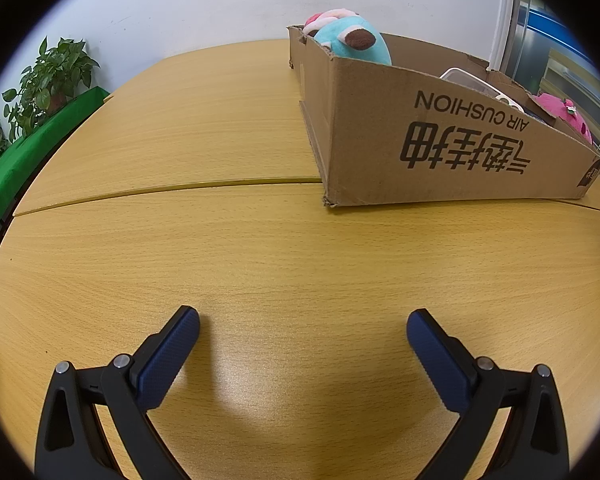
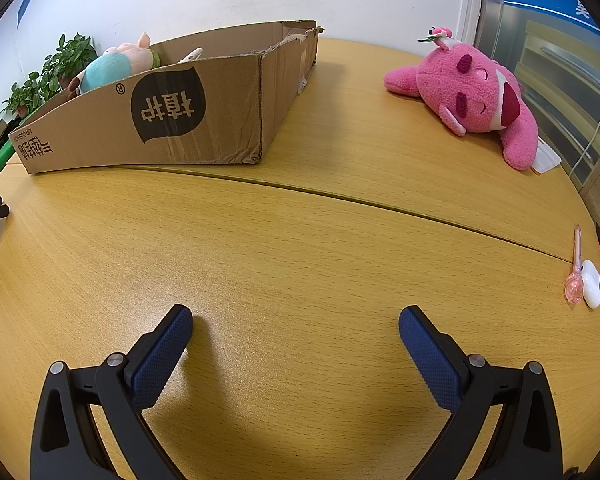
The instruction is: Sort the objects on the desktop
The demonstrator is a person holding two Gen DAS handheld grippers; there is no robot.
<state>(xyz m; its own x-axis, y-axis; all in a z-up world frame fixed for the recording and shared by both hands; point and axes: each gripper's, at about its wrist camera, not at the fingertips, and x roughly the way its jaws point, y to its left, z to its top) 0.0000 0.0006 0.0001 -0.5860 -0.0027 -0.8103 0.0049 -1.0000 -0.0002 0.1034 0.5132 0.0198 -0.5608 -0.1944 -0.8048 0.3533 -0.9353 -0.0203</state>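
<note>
Left gripper [image 1: 303, 322] and right gripper [image 2: 296, 319] both hover over the bare wooden table [image 2: 300, 240], jaws spread wide and empty. The cardboard box [image 2: 204, 108] sits at the far left holding a teal plush toy [image 2: 104, 72]. A pink plush bear [image 2: 476, 96] lies well apart at the right, while a pink pen [image 2: 575, 268] rests just beside a white earbud case [image 2: 592, 283].

Left hand-held gripper [image 1: 303, 322], right hand-held gripper [image 2: 296, 320], black arms, textured blue pads, apparently silver rivets
</note>
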